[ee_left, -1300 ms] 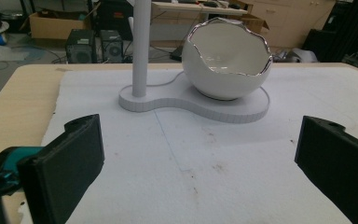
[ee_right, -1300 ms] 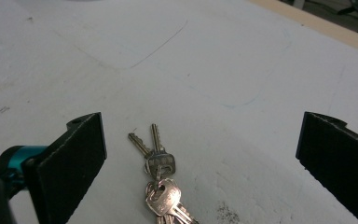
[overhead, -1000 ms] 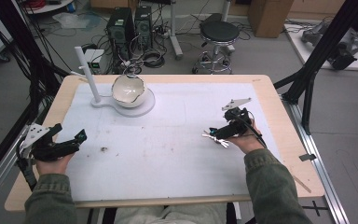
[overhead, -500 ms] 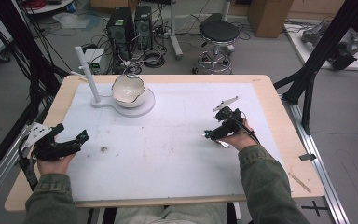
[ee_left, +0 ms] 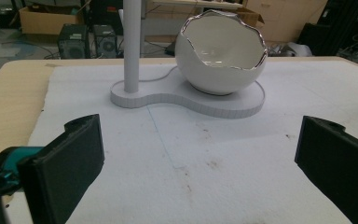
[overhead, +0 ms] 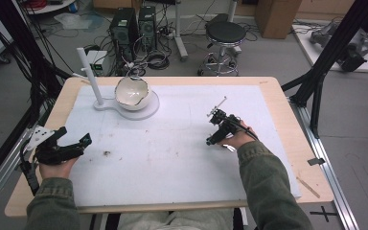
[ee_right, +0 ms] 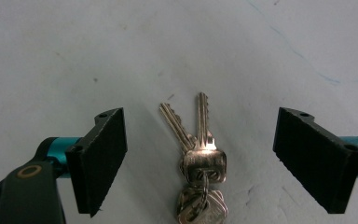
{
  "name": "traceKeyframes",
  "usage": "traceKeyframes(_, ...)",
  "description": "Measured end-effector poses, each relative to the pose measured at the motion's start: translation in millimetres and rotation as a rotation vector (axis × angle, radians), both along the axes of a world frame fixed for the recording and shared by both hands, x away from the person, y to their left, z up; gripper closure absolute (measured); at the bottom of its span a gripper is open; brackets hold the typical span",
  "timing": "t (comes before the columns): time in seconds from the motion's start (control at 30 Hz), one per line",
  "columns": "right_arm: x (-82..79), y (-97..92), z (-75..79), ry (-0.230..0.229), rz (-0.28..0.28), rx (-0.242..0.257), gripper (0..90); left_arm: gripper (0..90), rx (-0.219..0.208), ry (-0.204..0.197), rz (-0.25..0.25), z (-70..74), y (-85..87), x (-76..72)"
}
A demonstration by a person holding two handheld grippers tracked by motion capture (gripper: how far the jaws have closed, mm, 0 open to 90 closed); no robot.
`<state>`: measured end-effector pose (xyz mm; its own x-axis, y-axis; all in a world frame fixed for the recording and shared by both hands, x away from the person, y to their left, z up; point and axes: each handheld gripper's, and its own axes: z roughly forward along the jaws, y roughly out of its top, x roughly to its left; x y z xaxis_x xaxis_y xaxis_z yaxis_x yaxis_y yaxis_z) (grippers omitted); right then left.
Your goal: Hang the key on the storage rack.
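Holding my right gripper (ee_right: 200,158) low over the white foam mat (overhead: 182,158), I have its jaws spread wide, with a bunch of keys (ee_right: 196,158) lying flat on the mat between them and touching neither jaw. Two key blades fan away from me; the ring and a further key sit nearer the camera. My left gripper (ee_left: 200,168) rests near the mat's left edge, jaws also wide apart with nothing between them, facing a white eggshell-shaped bowl (ee_left: 221,53) with a jagged silvery rim. I cannot see anything inside the bowl. It sits on a white base (ee_left: 191,95) beside an upright post (ee_left: 131,44). The mat covers a wooden table (overhead: 287,110); beyond stand a stool (overhead: 225,36), computer towers (overhead: 134,24) and cables on the floor.
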<state>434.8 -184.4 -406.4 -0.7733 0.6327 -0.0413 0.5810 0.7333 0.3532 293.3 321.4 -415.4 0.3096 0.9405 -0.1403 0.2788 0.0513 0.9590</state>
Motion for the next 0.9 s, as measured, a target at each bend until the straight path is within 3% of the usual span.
traceKeyframes(0.03, 1.4, 1.3, 0.9, 0.016, 0.008, -0.010, 25.7, 1.7, 0.000, -0.001, 0.000, 0.0, 0.2, 0.0)
traceKeyframes(0.3, 9.9, 6.5, -1.9, 0.087, 0.028, -0.068, 31.6, 1.7, -0.001, -0.001, -0.003, -0.2, 0.4, 0.4)
traceKeyframes(0.47, 12.1, 6.6, -5.9, 0.101, 0.028, -0.094, 37.3, 1.7, -0.002, -0.001, -0.003, -0.2, 0.2, 0.3)
traceKeyframes(0.67, 11.4, 7.8, -4.6, 0.128, 0.019, -0.084, 58.5, 1.7, -0.001, -0.003, -0.003, -0.3, -0.1, 0.5)
traceKeyframes(0.7, 11.4, 7.8, -4.6, 0.128, 0.019, -0.084, 58.5, 1.7, -0.001, -0.002, -0.004, -0.2, 0.0, 0.3)
traceKeyframes(0.73, 11.1, 6.7, -3.7, 0.130, 0.017, -0.080, 74.5, 1.7, -0.002, -0.002, -0.003, -0.1, 0.1, 0.2)
traceKeyframes(0.77, 11.2, 5.9, -3.2, 0.144, 0.024, -0.077, 78.5, 1.7, -0.002, -0.003, -0.002, -0.1, 0.2, 0.1)
traceKeyframes(0.9, 8.0, 8.3, -2.8, 0.128, 0.018, -0.086, 79.6, 1.7, -0.006, -0.004, -0.001, -0.2, 0.3, 0.2)
